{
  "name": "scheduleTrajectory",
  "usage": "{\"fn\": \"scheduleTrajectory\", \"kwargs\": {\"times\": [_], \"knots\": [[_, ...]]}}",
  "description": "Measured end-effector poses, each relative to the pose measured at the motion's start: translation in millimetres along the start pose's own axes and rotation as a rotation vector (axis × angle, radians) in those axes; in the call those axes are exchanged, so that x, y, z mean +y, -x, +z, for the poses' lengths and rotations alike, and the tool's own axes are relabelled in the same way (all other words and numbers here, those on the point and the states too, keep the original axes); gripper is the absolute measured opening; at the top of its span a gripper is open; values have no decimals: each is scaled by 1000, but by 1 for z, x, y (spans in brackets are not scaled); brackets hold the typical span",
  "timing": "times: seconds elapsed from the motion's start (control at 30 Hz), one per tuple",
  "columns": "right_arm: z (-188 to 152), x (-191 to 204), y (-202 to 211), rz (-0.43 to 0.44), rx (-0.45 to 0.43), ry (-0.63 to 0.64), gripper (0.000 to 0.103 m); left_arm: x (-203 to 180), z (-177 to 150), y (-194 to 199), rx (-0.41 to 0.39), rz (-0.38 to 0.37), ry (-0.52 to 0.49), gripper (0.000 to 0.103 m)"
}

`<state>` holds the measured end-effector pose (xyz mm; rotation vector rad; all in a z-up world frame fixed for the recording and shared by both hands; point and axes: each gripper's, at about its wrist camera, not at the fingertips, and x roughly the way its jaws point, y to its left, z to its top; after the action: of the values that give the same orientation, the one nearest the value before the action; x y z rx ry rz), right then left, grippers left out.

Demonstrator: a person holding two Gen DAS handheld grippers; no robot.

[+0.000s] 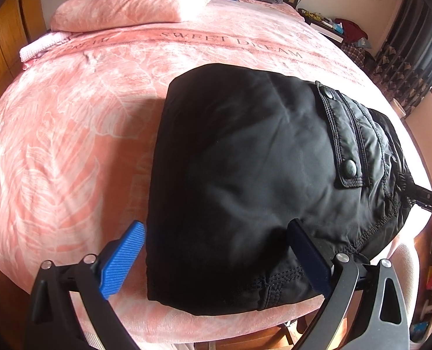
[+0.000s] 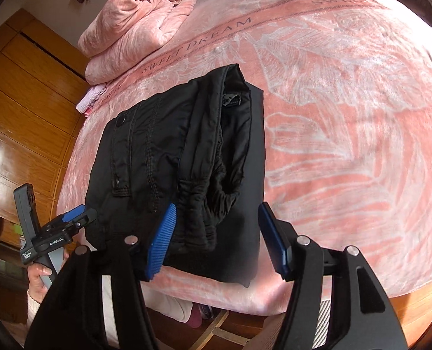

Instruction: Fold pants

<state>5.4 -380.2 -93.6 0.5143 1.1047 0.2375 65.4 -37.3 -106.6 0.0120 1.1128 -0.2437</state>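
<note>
The left gripper (image 1: pixel 216 258) stands open over the near edge of the bed, and the folded black pants (image 1: pixel 245 175) lie between its two blue fingers (image 1: pixel 122 262), which do not press the cloth. The right gripper (image 2: pixel 216 242) is open too; the elastic waistband (image 2: pixel 204 210) of the pants lies between its blue pads (image 2: pixel 162 242), close to the left one, but whether it touches I cannot tell. The pants rest as a compact bundle near the front edge of the pink blanket (image 1: pixel 70 145), with a snap pocket flap (image 1: pixel 341 137) on top. In the left wrist view the right gripper is cut off at the right border, and the hand (image 2: pixel 39 274) that holds the left gripper shows only partly in the right wrist view. Farther back, a folded pink quilt (image 1: pixel 134 3) lies on the bed, apart from the pants, and beside the bed stands a wooden wardrobe (image 2: pixel 20 110). At the far side a cluttered nightstand (image 1: pixel 329 26) is hard to make out.
</note>
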Motion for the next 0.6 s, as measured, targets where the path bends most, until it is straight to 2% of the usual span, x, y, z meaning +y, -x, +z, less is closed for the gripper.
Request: {"fn": "scheduleTrajectory", "kwargs": {"times": [0.03, 0.13, 0.17, 0.23, 0.4, 0.6], "knots": [[-2, 0, -4, 20, 7, -11, 58, -1, -1, 0, 2, -1, 1, 99], [-7, 0, -10, 75, 13, -34, 37, -1, -3, 1, 6, -2, 2, 99], [-7, 3, -9, 71, 8, -23, 35, -2, -4, 1, 7, -1, 4, 99], [-7, 8, -6, 66, 3, -9, 32, -2, -5, 1, 12, -4, 9, 99], [-4, 15, 15, 130, -28, -25, 30, -1, -4, 2, 16, -11, 22, 99], [-11, 10, 9, 91, 3, -22, 29, -4, -2, 1, 15, -6, -2, 99]]}}
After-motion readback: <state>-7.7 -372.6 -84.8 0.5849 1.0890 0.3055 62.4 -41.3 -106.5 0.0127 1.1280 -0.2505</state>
